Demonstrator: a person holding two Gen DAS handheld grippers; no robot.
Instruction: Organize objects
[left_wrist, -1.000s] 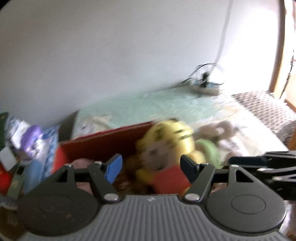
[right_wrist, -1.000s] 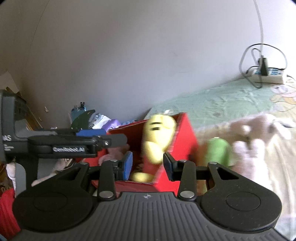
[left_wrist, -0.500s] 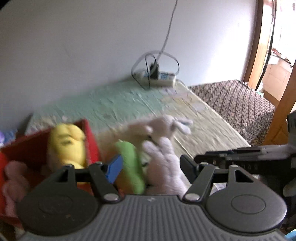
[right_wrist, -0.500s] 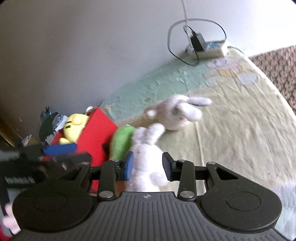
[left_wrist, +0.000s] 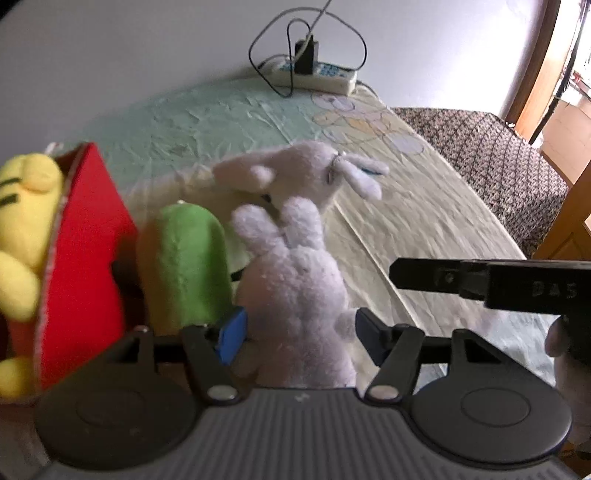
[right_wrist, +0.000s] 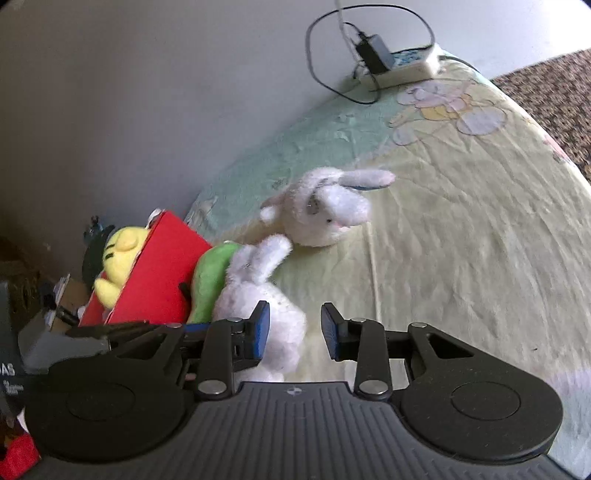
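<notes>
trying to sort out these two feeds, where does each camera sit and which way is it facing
Left wrist: sits on the left gripper, facing across the bed toward the wall; its open fingers flank the near white plush rabbit, the right gripper reaching in from the right edge.
Right wrist: sits on the right gripper, higher, looking down the bed sheet; open fingers over that rabbit's side, the left gripper at lower left.
Shared: both rabbits, the green plush, the red box with the yellow plush, and the power strip.

left gripper (left_wrist: 297, 330) swung from red box (left_wrist: 85, 236) to white rabbit (left_wrist: 295, 291)
</notes>
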